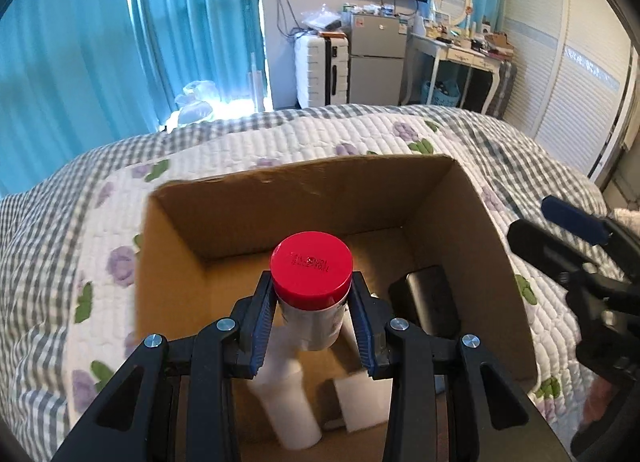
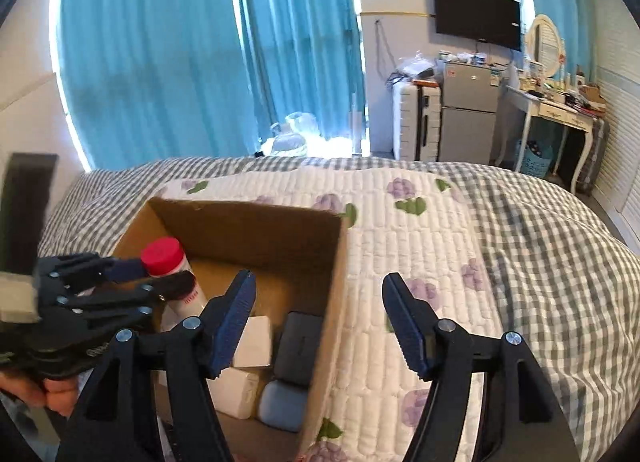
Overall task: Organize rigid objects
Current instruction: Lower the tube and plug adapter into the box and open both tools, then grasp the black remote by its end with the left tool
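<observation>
Left gripper (image 1: 312, 302) over cardboard box (image 1: 460, 222), pinching red-capped jar (image 1: 311, 270), right gripper (image 2: 320, 322) beside box, fingers spread wide, holding nothing

The left claw (image 1: 312, 298) is clamped closed around something, while the right claw (image 2: 318, 320) gapes wide, holding nothing.

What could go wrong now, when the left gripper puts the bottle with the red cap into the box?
The left gripper holds the bottle just under its red cap, above a white tube lying in the cardboard box. Released there, it may land on the tube and tip. It might also knock the black case beside it.
</observation>
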Available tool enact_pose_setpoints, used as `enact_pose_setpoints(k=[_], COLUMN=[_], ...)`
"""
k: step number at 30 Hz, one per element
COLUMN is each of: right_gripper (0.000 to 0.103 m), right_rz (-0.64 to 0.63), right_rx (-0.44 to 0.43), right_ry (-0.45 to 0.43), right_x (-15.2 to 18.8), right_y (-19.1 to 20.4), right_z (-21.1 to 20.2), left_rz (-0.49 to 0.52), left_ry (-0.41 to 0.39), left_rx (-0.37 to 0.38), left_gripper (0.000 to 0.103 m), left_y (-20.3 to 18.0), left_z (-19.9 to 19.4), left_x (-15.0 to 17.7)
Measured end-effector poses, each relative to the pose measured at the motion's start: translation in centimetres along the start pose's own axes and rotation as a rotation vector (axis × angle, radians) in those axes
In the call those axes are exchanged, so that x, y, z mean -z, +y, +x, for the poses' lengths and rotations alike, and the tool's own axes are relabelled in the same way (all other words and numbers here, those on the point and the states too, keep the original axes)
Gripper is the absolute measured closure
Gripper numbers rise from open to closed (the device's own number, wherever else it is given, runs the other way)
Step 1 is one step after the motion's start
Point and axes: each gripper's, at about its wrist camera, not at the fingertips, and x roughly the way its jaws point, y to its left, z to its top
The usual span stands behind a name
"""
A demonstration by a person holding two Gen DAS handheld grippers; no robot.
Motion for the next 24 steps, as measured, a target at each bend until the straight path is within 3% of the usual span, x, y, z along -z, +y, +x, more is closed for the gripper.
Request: enact_pose_setpoints(k=[5, 9, 14, 17, 24], right_gripper=[0.037, 0.036, 0.033, 0.033, 0.026], right_rz=[0.007, 0.002, -0.008, -0.025, -0.055], right_rx=[0.011, 0.022, 0.033, 0.044, 0.069], right_ry=[-0.001, -0.015, -0.029, -0.038, -0.052], right_x=[0.2, 0.4, 0.5, 0.9, 2.9], right_y=[-0.7, -0.7, -0.4, 0.3, 2.0], right_z=[0.2, -0.5, -1.6, -3.3, -7.9], left_rz=[0.001, -0.011, -0.047, -0.057, -0.081], left_ry=[0.011, -0.059, -0.080, -0.099, -0.145], left_rx=[0.006, -0.039, -0.041, -0.063, -0.113], left_gripper=[0.064, 0.027, 0.025, 0.015, 0.008], left_y=[-0.3, 0.0, 0.9, 1.6, 2.9], left_z=[1.1, -0.7, -3.6, -6.1, -12.3], left_x=[0.1, 0.0, 0.0, 0.9, 5.0])
